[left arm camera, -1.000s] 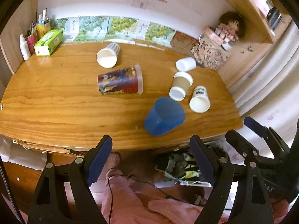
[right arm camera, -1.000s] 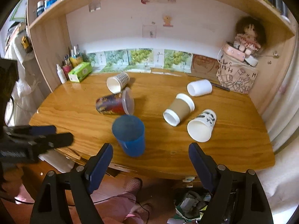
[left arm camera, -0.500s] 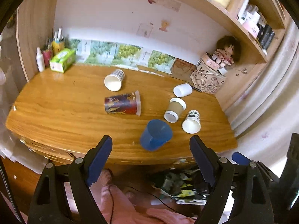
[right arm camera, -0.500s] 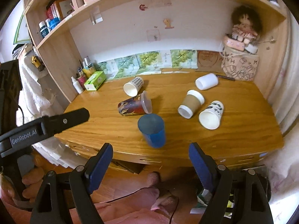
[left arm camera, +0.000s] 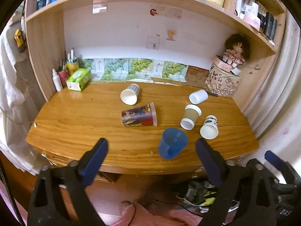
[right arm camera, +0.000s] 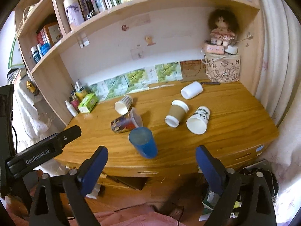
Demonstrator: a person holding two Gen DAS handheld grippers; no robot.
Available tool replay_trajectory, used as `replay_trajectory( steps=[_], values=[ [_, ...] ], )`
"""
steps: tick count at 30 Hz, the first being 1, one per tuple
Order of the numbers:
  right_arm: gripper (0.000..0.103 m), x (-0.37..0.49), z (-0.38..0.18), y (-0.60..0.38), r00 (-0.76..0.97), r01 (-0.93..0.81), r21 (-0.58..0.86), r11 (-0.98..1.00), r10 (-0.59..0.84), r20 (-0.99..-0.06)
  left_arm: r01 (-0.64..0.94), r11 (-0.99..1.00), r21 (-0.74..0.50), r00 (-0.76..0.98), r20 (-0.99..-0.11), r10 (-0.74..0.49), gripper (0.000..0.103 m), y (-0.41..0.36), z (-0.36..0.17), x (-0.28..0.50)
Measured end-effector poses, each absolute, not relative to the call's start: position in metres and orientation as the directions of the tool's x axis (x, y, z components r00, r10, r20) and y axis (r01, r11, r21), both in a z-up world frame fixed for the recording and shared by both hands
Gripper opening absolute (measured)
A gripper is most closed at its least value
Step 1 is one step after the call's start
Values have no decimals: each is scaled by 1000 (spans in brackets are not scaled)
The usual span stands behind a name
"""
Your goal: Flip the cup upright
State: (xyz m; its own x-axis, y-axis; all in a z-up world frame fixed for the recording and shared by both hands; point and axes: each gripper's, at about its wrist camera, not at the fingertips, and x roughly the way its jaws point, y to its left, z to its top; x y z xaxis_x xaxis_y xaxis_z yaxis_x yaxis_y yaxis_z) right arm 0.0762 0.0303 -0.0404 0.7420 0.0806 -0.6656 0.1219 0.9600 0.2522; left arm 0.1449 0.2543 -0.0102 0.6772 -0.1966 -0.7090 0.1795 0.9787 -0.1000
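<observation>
A blue plastic cup (left arm camera: 172, 143) stands upright near the front edge of the wooden desk (left arm camera: 79, 124); it also shows in the right wrist view (right arm camera: 143, 142). Several cups lie on their sides behind it: a printed cup with a clear lid (left arm camera: 139, 116), a white striped paper cup (left arm camera: 130, 94), a brown sleeved cup (left arm camera: 190, 116), a white cup with black print (left arm camera: 209, 127) and a plain white cup (left arm camera: 198, 96). My left gripper (left arm camera: 151, 161) is open and empty, held off the desk's front edge. My right gripper (right arm camera: 150, 163) is open and empty, also in front of the desk.
A green tissue box (left arm camera: 78, 79) and small bottles (left arm camera: 56, 80) stand at the back left. A printed bag with a doll (left arm camera: 223, 82) sits at the back right. A bookshelf (right arm camera: 112, 15) hangs over the desk. Clutter lies on the floor (left arm camera: 197, 194) under the desk.
Both grippers have pulled back and up from the desk, so the cups look smaller and the shelf above has come into view. The cups have not moved.
</observation>
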Motion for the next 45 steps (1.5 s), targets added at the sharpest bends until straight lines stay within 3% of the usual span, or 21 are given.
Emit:
replay_trajectory(
  steps=[9, 18, 45],
  values=[
    [103, 75, -32, 42, 785, 82, 216, 973, 70, -615, 95, 995, 11, 771, -634, -67, 103, 268, 0, 128],
    [103, 81, -19, 56, 829, 8, 193, 981, 102, -550, -2, 1000, 31, 827, -562, 19, 103, 284, 11, 115],
    [103, 82, -25, 42, 818, 12, 189, 982, 99, -566, 73, 996, 50, 844, -535, -35, 103, 253, 13, 118]
  ],
)
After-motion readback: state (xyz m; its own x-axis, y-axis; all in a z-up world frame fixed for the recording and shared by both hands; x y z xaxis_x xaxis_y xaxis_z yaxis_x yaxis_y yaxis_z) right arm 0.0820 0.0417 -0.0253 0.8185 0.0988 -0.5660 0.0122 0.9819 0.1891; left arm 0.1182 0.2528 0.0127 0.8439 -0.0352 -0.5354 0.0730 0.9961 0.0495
